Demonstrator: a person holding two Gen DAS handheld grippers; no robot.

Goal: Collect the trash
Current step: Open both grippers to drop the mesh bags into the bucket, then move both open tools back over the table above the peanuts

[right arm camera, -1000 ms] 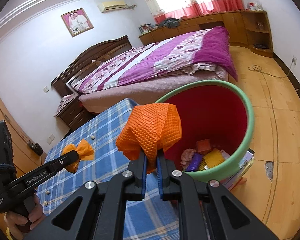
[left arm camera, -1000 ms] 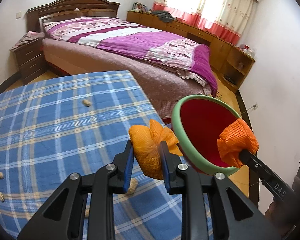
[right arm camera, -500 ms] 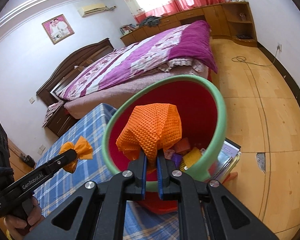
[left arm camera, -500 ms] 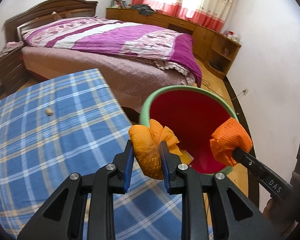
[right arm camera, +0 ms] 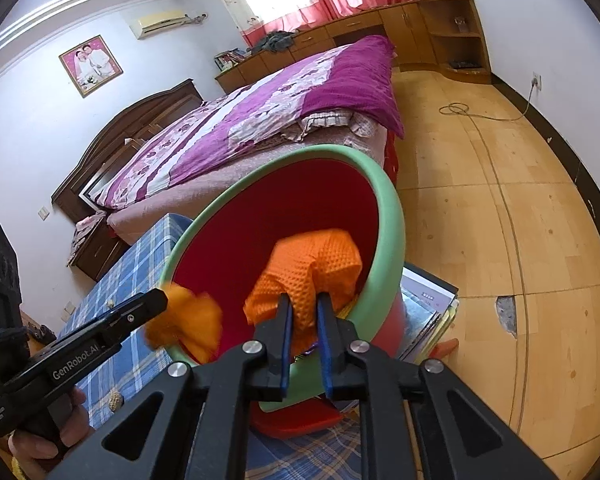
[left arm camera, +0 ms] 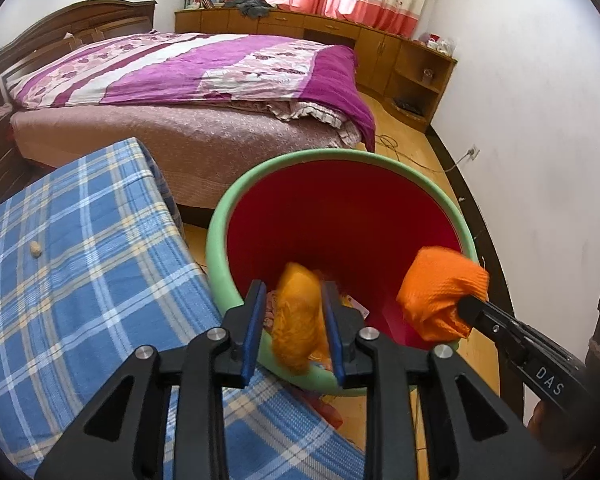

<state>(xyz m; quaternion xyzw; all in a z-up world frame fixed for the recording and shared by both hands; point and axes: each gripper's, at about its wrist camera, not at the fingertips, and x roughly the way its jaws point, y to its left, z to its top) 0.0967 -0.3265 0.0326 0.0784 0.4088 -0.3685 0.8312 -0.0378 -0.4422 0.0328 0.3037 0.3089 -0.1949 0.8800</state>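
A red trash bin with a green rim [left arm camera: 236,216] [right arm camera: 392,216] stands beside the blue checked table. My left gripper [left arm camera: 293,320] has its jaws spread apart over the bin's mouth; a blurred yellow-orange wad [left arm camera: 298,320] sits loose between them and looks released. In the right wrist view that wad [right arm camera: 188,328] is blurred at the bin's near rim. My right gripper [right arm camera: 304,312] is still pinched on an orange waffle-textured cloth [right arm camera: 316,264] [left arm camera: 440,292] over the bin's opening. Other trash lies at the bin's bottom.
The checked tablecloth [left arm camera: 80,264] carries a small peanut-like scrap [left arm camera: 35,249], with another near my left hand [right arm camera: 115,400]. A bed with a purple quilt [left arm camera: 204,64] stands behind. Books or papers [right arm camera: 428,304] lie by the bin on the wooden floor [right arm camera: 500,240].
Both grippers moved forward over the bin's mouth. The left jaws opened wider and the yellow-orange wad turned blurred and loose between them. The right gripper kept its hold on the orange cloth.
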